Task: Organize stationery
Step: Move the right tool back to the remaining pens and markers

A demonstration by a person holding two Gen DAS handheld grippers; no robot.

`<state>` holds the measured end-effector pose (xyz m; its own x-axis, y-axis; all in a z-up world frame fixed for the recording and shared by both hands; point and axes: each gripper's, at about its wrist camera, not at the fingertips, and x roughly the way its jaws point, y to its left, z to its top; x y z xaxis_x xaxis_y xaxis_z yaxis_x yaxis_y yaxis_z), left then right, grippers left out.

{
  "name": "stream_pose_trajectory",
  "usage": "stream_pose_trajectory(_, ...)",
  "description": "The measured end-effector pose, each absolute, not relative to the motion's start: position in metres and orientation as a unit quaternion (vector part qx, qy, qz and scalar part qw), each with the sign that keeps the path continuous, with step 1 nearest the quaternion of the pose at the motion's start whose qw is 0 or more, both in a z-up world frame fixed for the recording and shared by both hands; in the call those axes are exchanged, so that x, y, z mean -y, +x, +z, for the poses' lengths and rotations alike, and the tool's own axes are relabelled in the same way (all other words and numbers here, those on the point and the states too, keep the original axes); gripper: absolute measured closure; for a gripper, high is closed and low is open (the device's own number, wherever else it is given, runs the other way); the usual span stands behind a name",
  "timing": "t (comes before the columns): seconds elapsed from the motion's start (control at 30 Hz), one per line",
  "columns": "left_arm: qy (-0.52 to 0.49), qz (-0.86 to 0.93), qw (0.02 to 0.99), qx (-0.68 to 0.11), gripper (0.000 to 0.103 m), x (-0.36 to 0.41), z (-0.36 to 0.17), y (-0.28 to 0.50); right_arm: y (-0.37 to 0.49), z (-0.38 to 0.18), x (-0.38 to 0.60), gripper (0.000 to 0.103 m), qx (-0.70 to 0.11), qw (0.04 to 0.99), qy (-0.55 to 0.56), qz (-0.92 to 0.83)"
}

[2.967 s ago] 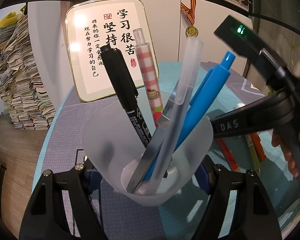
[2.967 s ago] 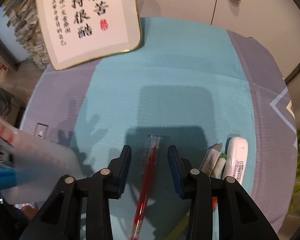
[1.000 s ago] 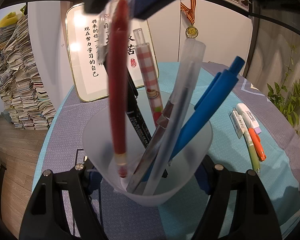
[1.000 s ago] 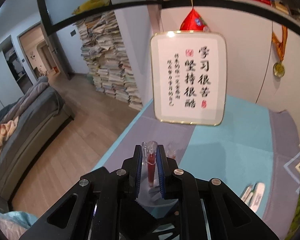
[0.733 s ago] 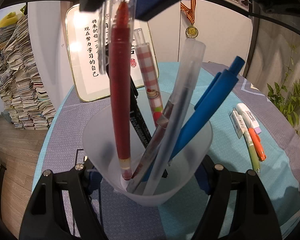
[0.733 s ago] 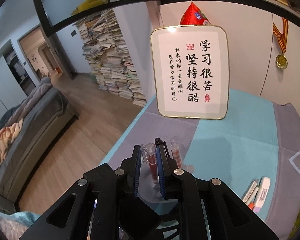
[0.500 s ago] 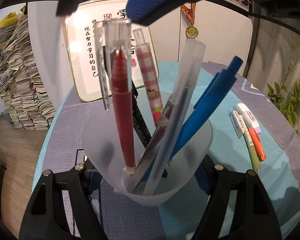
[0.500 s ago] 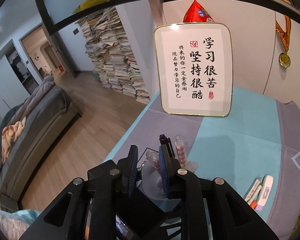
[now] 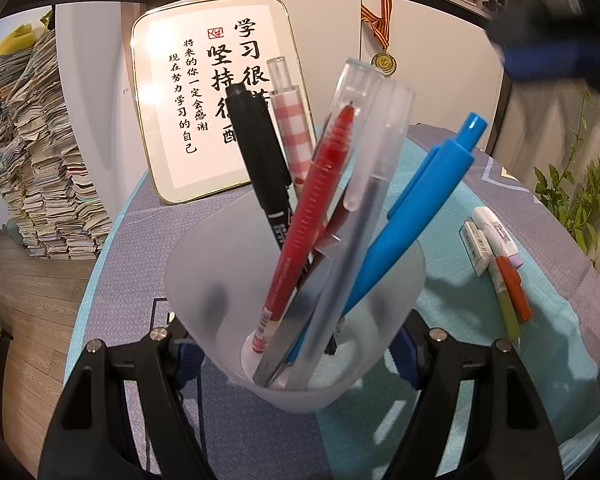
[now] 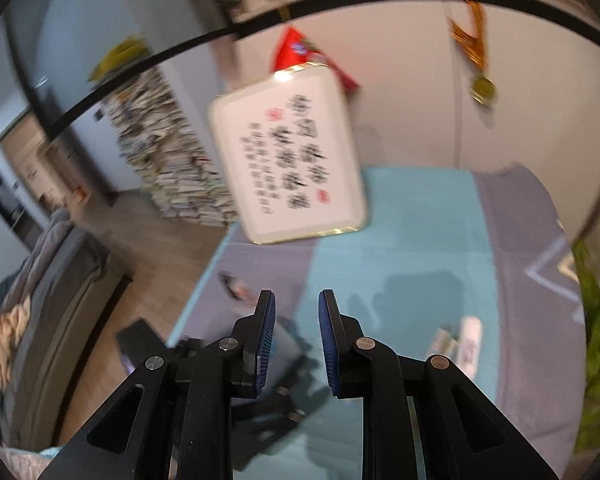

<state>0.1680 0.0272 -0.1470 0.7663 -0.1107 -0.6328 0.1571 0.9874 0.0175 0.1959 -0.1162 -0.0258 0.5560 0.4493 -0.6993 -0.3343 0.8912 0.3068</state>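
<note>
My left gripper (image 9: pixel 296 356) is shut on a frosted plastic pen cup (image 9: pixel 228 280) and holds it upright. The cup holds a red gel pen (image 9: pixel 308 216), a black marker (image 9: pixel 260 148), a checked pen (image 9: pixel 292 120), a clear pen (image 9: pixel 380 168) and a blue click pen (image 9: pixel 416 200). My right gripper (image 10: pixel 296 312) is open and empty, raised above the table; it shows blurred at the top right of the left wrist view (image 9: pixel 556 56). Several markers and an eraser (image 9: pixel 496 256) lie on the cloth to the right, also in the right wrist view (image 10: pixel 464 344).
A framed calligraphy board (image 9: pixel 212 112) leans on the wall behind the cup. A medal (image 9: pixel 384 62) hangs to its right. A stack of books (image 9: pixel 40 168) stands on the floor at left. A green plant (image 9: pixel 572 196) is at the right table edge.
My right gripper let go of the red gel pen, which dropped into the cup and now leans right. The right gripper opened and pulled up and away to the right.
</note>
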Motion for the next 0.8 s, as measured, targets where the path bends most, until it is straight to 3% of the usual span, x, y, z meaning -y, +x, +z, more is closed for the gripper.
stream_pose_trajectory(0.8, 0.035, -0.071, 0.939, -0.334, 0.029, -0.027, -0.147, 0.168, 0.197, -0.15, 0.162, 0.081, -0.59, 0.79, 0.092, 0.141)
